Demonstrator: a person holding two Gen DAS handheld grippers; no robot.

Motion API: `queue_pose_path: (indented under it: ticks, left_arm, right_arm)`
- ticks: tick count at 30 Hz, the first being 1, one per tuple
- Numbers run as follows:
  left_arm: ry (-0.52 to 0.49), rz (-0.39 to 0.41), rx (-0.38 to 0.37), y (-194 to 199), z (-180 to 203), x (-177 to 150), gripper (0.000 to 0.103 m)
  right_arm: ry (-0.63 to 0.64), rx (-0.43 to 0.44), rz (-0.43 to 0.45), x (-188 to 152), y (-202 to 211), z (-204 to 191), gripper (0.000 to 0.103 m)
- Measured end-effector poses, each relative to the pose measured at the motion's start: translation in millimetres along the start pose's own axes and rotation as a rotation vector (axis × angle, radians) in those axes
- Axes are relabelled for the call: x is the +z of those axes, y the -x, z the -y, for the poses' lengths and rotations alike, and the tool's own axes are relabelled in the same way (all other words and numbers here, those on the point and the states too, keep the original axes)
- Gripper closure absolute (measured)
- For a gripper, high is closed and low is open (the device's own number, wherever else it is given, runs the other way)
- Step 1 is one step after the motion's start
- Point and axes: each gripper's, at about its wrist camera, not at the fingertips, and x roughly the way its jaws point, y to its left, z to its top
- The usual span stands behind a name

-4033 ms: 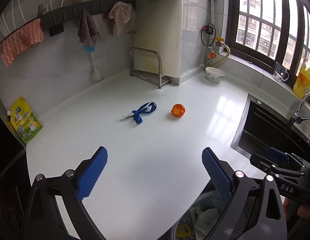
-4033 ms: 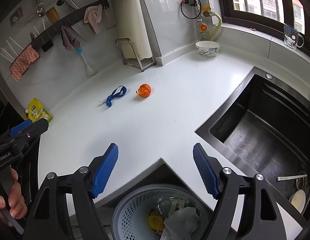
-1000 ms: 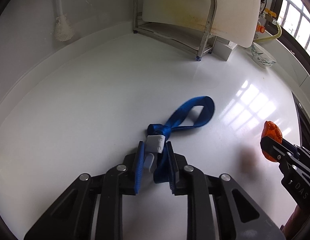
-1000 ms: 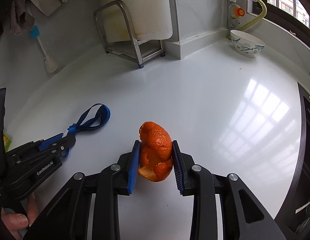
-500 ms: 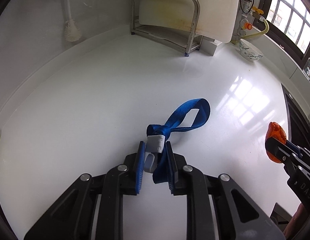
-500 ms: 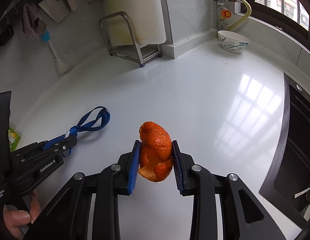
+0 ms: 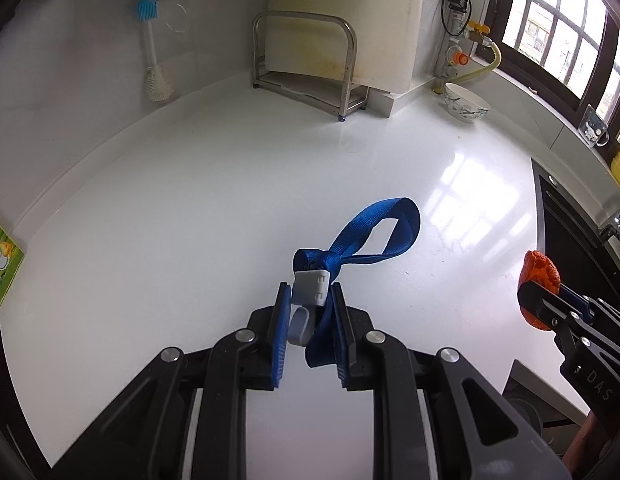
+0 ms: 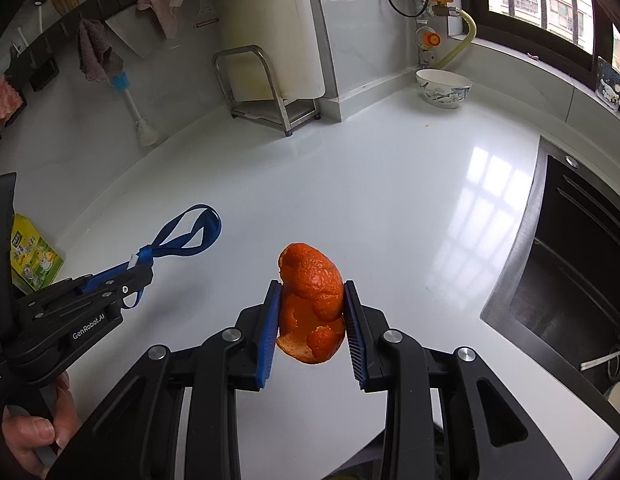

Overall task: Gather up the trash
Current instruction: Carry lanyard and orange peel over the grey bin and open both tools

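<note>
Left gripper clamped on blue strap, loop jutting forward, right gripper pinching orange peel above white countertop

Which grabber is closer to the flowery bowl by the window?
Right, as best I can tell. The right gripper, holding orange peel, sits nearer the bowl; the left gripper is farther left with the blue strap.

I see a bright blue woven strap with a small grey plastic clip, pinched at its clip end; its open loop sticks out forward, lifted above the glossy white countertop. I also see a curled orange citrus peel, dimpled outside and paler inside, held upright and clear of that same countertop, to the right of the strap.
</note>
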Motion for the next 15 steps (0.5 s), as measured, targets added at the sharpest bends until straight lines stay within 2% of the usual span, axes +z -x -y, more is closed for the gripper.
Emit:
queue_pose_path:
  ticks: [15]
  left_arm:
    - [0.008,0.062,0.025,84.1,60.5,-58.1,0.083]
  right_arm:
    - [0.052,0.060,0.012,-56.5,80.6,33.4,0.073]
